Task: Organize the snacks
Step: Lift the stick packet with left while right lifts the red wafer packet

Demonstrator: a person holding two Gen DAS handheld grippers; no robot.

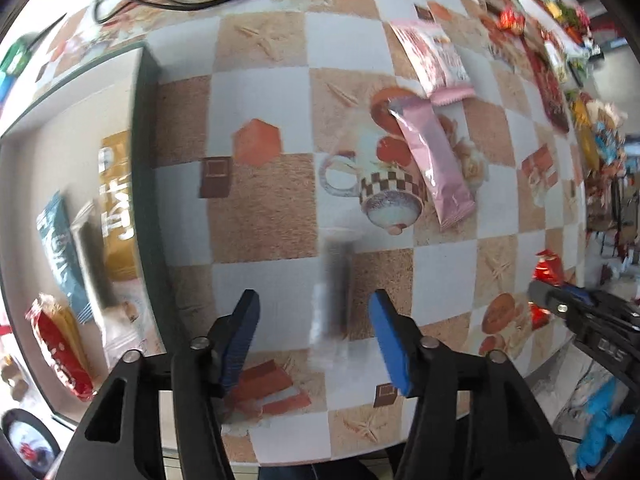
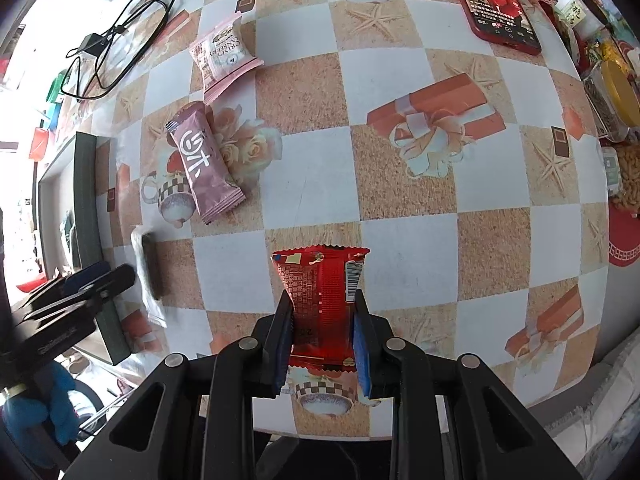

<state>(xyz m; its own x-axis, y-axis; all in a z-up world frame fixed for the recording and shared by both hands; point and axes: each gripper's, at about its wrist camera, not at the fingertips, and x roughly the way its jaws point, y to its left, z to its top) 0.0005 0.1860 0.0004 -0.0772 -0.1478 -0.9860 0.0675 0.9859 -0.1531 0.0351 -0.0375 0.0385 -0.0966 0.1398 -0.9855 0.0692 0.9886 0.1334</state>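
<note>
Checkered worktop underneath, patterned with gift boxes and starfish. Green-rimmed tray at its left edge, several wrapped snacks inside. Red phone far back. Two pink packets lying mid-worktop, just apart. Red snack packet clamped in right tongs. Left tongs parted over a blurred, possibly dark-wrapped bar, not pressing it.

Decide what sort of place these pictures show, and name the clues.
Probably a home table: a printed tablecloth with loose snack packets, a phone and food jars at the edge.
</note>
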